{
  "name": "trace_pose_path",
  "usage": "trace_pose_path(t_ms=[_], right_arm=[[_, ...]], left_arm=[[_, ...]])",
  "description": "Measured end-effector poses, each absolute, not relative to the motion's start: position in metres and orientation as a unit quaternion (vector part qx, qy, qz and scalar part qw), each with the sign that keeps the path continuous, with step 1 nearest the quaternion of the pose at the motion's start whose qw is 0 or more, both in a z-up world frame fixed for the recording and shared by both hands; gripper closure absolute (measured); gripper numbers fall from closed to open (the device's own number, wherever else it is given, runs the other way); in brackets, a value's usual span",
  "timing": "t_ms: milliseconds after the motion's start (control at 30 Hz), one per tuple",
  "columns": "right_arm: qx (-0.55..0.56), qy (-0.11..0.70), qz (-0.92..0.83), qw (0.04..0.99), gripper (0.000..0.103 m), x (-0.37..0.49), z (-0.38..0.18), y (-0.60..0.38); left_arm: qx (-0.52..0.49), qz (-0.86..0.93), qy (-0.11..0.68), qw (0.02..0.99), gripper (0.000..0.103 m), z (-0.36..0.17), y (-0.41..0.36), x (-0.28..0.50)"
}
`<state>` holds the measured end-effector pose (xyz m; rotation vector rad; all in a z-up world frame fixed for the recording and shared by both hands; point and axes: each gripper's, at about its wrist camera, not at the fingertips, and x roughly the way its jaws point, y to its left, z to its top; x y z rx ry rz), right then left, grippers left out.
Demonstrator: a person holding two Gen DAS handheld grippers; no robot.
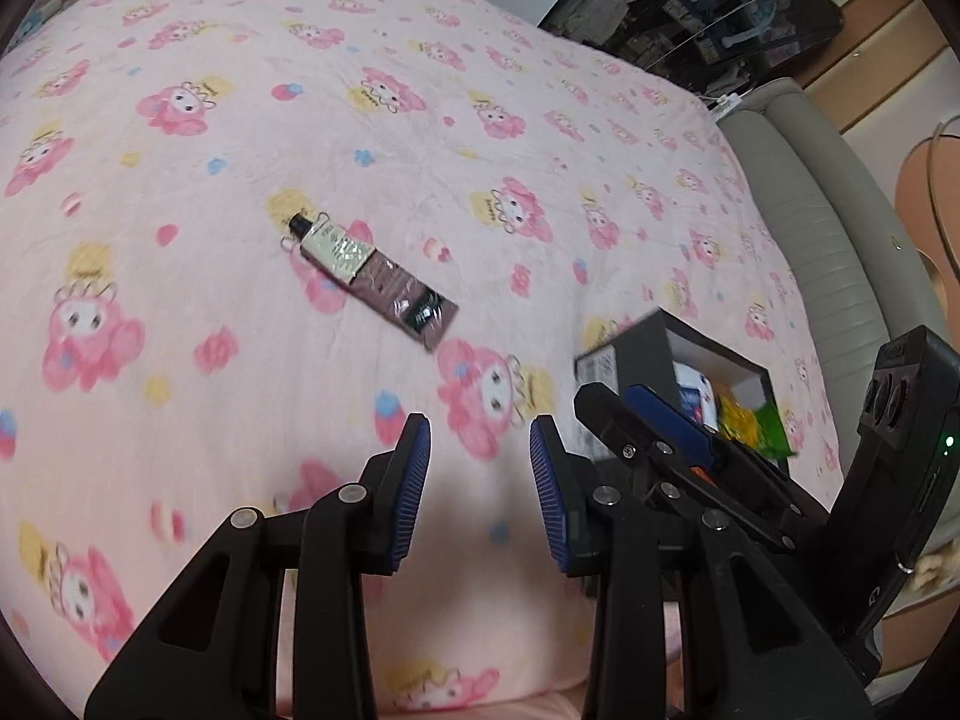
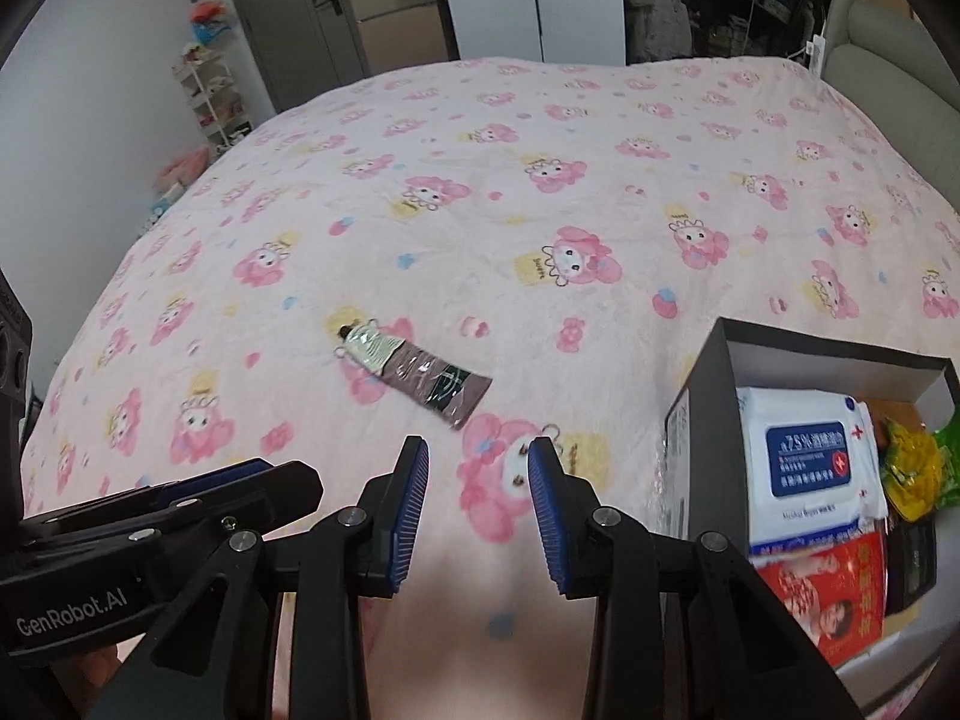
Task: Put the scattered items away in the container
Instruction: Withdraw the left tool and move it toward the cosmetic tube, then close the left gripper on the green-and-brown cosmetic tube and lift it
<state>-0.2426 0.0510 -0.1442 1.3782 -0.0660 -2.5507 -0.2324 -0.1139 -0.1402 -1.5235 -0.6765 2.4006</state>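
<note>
Tube point(image 2: 414, 373) lies on bedspread point(image 2: 540, 138), beyond both grippers' parted fingers point(image 2: 414, 501).

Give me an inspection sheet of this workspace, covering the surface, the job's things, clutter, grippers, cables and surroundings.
Surface: bed with pink cartoon-print blanket, soft and slightly rumpled.
Job's things: one tube lying flat on the blanket, cap pointing away, apart from the box; black box open at right, holding a wipes pack, a red packet and yellow-green packets.
Clutter: nothing seen on the blanket besides the tube.
Grippers: left gripper open, empty; right gripper open, empty; both short of the tube.
Cables: a thin white lead by the headboard.
Surroundings: grey padded headboard, shelf rack, door.
</note>
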Motion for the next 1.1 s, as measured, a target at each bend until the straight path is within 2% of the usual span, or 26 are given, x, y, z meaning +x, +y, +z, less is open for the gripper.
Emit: trace_pose_path(t_ms=[200, 367, 567, 833, 1100], right_arm=[[0.502, -0.058, -0.857, 0.102, 0.071, -0.296, -0.178, 0.049], [0.53, -0.09, -0.838, 0.088, 0.071, -0.33, -0.215, 0.043], [0.507, -0.131, -0.852, -0.013, 0.071, -0.346, -0.237, 0.043], [0.538, -0.044, -0.842, 0.024, 0.07, -0.37, -0.259, 0.014], [0.551, -0.023, -0.83, 0.085, 0.07, -0.341, -0.252, 0.002]], left_arm=[[-0.534, 0.8, -0.267, 0.059, 0.069, -0.19, -0.121, -0.293], [-0.547, 0.781, -0.301, 0.025, 0.069, -0.224, -0.143, -0.313], [-0.549, 0.768, -0.329, 0.008, 0.066, -0.244, -0.155, -0.33], [-0.556, 0.744, -0.371, 0.022, 0.062, -0.26, -0.161, -0.337], [-0.561, 0.735, -0.379, 0.03, 0.059, -0.251, -0.157, -0.332]])
